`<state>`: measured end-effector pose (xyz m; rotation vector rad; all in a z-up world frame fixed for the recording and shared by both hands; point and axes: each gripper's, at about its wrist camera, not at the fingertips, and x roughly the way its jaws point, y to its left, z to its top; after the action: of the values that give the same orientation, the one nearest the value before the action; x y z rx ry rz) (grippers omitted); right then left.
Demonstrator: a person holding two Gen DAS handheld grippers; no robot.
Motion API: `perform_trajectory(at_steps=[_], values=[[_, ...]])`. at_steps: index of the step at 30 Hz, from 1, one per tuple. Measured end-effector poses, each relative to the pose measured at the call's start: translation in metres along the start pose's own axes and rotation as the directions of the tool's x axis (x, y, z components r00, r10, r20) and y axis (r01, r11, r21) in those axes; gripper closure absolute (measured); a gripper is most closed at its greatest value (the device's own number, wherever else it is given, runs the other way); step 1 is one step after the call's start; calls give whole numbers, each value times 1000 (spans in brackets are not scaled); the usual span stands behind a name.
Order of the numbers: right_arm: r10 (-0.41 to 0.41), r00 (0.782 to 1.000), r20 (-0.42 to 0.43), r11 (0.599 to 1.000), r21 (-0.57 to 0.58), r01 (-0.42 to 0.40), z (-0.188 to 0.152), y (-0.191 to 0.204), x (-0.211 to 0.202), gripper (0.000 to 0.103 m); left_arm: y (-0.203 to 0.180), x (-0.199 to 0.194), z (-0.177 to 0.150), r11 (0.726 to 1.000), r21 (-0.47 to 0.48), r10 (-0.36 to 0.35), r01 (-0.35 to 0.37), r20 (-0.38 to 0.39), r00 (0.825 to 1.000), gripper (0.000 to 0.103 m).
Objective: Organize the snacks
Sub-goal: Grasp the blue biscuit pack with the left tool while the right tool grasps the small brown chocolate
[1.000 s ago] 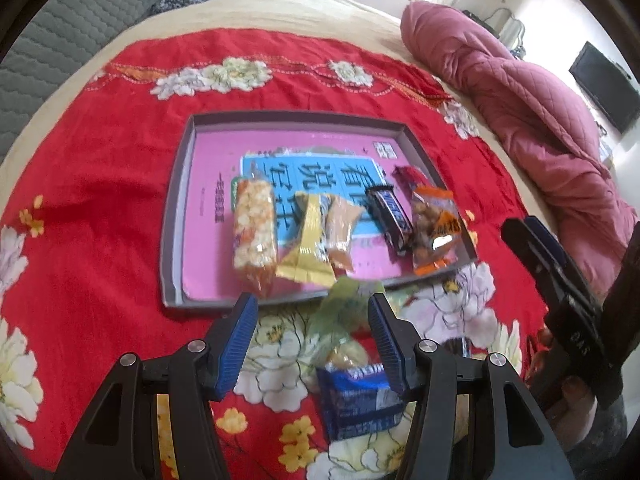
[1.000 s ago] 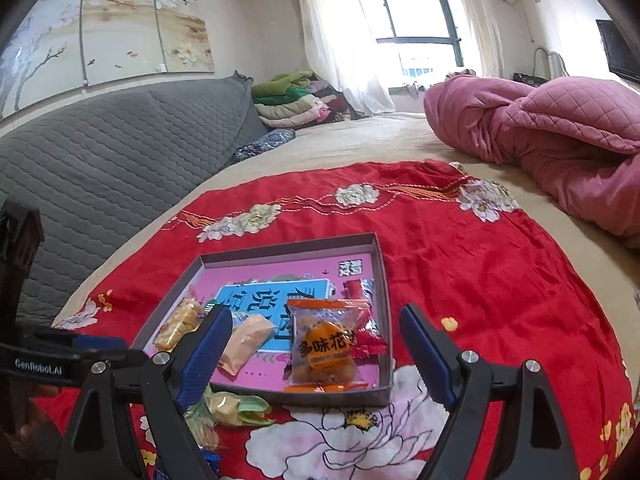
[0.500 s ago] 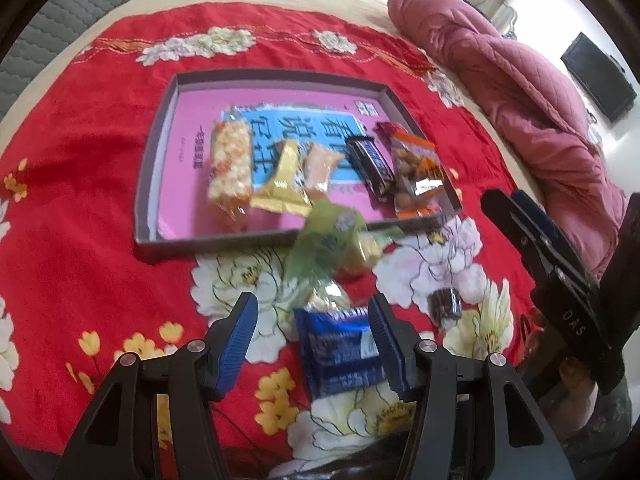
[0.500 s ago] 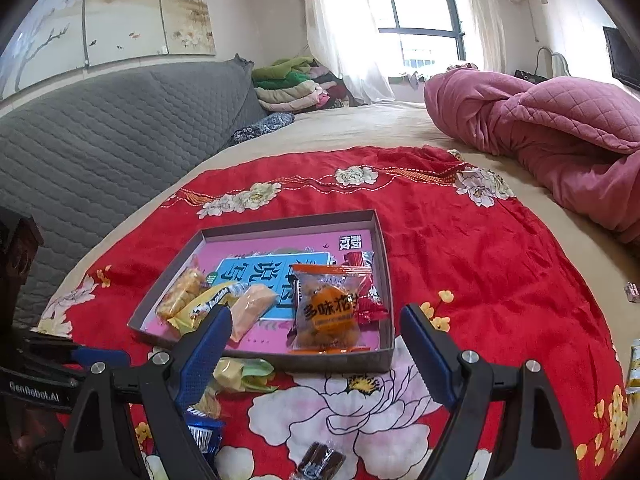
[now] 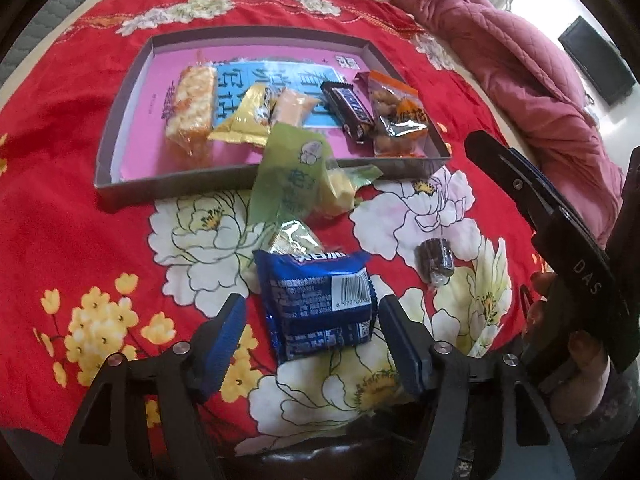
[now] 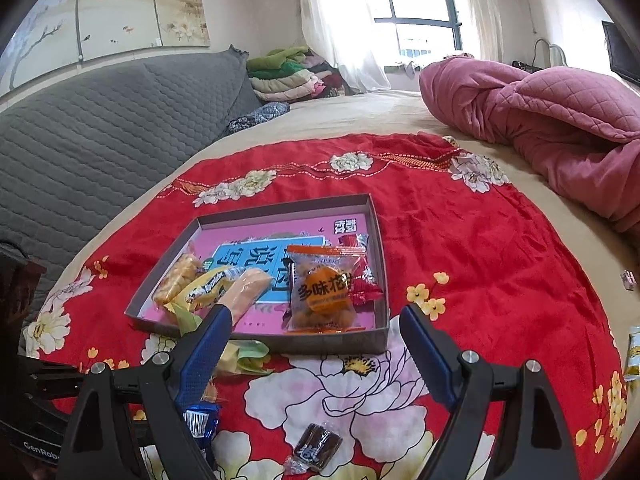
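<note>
Jaws of the left gripper (image 5: 310, 334) have just been opening and now stand spread on either side of the blue biscuit packet (image 5: 320, 304), which lies on the red floral cloth (image 5: 60, 184) with neither pad pressing it; the right gripper (image 6: 316, 344) hangs wide and empty above the cloth. By my reckoning the job is a little past halfway. Six snacks already lie in the grey tray (image 5: 120, 196): a puffed-rice bar (image 5: 192, 108), a yellow packet (image 5: 246, 118), a pale orange packet (image 5: 294, 106), a dark chocolate bar (image 5: 348, 110), a clear bag of nuts (image 5: 398, 120) and a red sweet (image 6: 362, 280). Four remain outside: the blue packet, a green packet (image 5: 292, 176) leaning on the tray's near wall, a silvery packet (image 5: 294, 236) and a small dark sweet (image 5: 434, 260).
</note>
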<state>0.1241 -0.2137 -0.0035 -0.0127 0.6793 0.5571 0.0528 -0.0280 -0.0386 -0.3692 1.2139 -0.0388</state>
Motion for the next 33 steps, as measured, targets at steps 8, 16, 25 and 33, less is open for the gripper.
perform_trajectory(at_steps=[8,16,25,33], values=[[13,997,-77,999,36,-11,-12,-7,4,18,-1,9,0,1000,-14,27,-27,-17,999,33],[-29,975,-218,998,56,43,-33,-11,11,18,-12,11,1,1000,6,27,-27,-12,1000,32],[-70,950,-305,996,36,85,-47,-13,19,18,-16,20,0,999,5,39,-39,-22,999,32],[-40,940,-340,999,5,45,-53,-3,25,41,-13,23,1,999,-16,33,-33,-26,999,32]])
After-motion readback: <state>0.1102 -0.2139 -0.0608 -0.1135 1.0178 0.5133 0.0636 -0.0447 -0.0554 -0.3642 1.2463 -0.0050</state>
